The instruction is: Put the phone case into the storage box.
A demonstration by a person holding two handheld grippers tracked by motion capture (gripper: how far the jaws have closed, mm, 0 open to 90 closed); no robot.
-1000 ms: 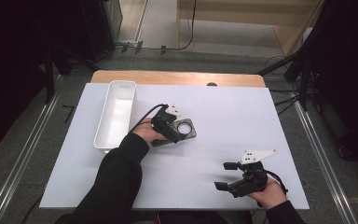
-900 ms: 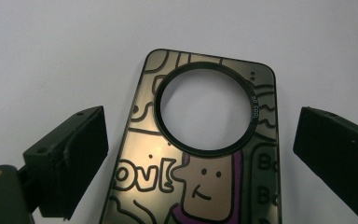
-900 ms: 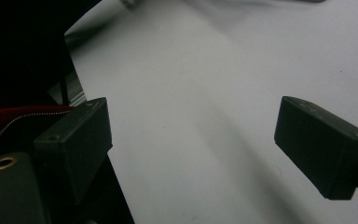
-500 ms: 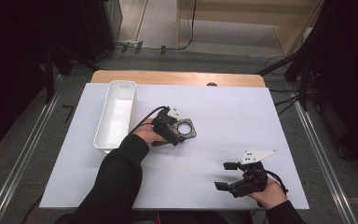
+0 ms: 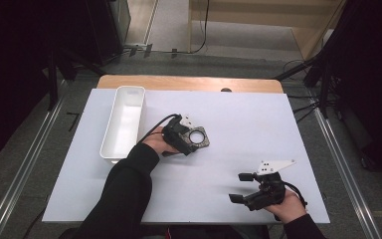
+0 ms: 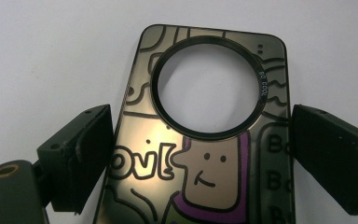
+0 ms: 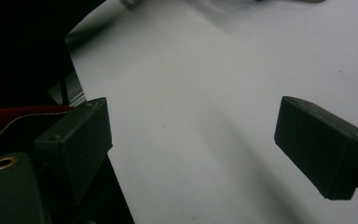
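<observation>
1. Overhead, in the high view, the left gripper (image 5: 191, 142) sits mid-table over a flat patterned card (image 5: 199, 139) with a round hole, just right of a long white tray (image 5: 113, 149). The right gripper (image 5: 246, 187) rests well apart, near the table's front right edge, its jaws spread wide on nothing. My reading is that the step in hand is picking the card up, perhaps to take it to the tray.

2. Closer, in the left gripper view, the card (image 6: 242, 154) lies flat on the white table (image 6: 51, 56), between the two jaws but touching neither; the left gripper (image 6: 193, 158) is wide. To grip well, I would centre the jaws on the long edges, below the hole where the sheet is solid, keep them low against the table, and close slowly: a thin card may slide or bow. The card is glossy, bronze-toned and rounded at the corners, with black cartoon outlines, a purple patch and a dark ring around the hole. The jaw pads are matte black blocks.

3. Lastly, in the right gripper view, the right gripper (image 7: 191, 144) is wide over bare, smooth white table (image 7: 214, 70), holding nothing.
</observation>
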